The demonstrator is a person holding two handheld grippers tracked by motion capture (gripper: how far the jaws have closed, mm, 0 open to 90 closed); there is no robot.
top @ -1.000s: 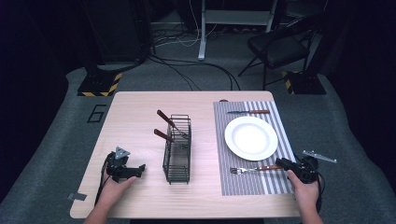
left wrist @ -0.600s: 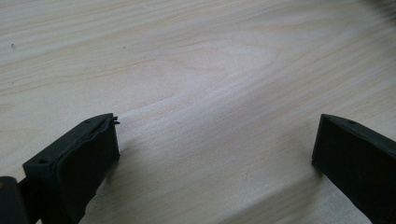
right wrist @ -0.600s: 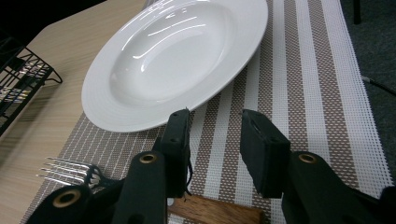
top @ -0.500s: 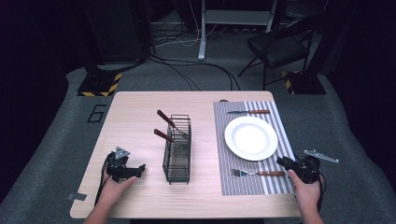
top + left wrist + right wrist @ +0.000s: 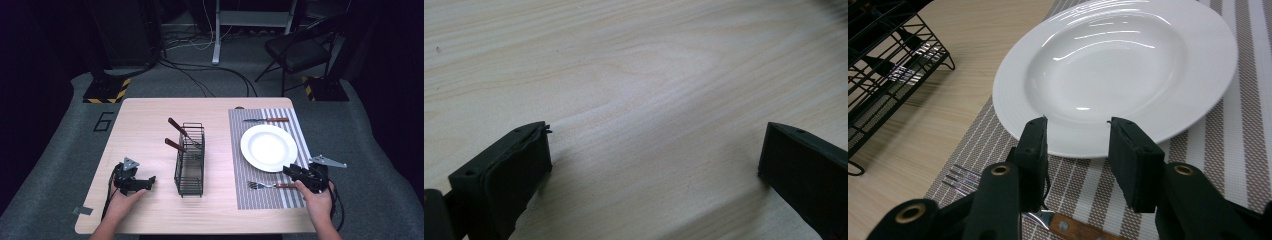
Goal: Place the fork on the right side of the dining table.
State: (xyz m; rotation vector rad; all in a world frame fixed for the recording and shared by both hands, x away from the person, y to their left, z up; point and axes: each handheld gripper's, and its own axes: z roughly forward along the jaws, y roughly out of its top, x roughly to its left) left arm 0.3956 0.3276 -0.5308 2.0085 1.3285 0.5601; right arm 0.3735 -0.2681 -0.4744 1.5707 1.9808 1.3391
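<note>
— What's out there, by count?
— One white plate [image 5: 268,148], one fork [image 5: 270,185], one knife [image 5: 266,120], one striped placemat [image 5: 239,150].
— And the rack?
— One black wire rack [image 5: 190,160], with two wooden-handled utensils [image 5: 176,126] in it.

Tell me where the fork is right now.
In the high view the fork lies on the striped mat at its near edge, just below the plate, beside the right gripper.

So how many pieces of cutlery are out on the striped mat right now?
2. A fork lies on the near part of the striped mat, by the right gripper; a knife lies beyond the plate. More handles stand in the wire basket.
</note>
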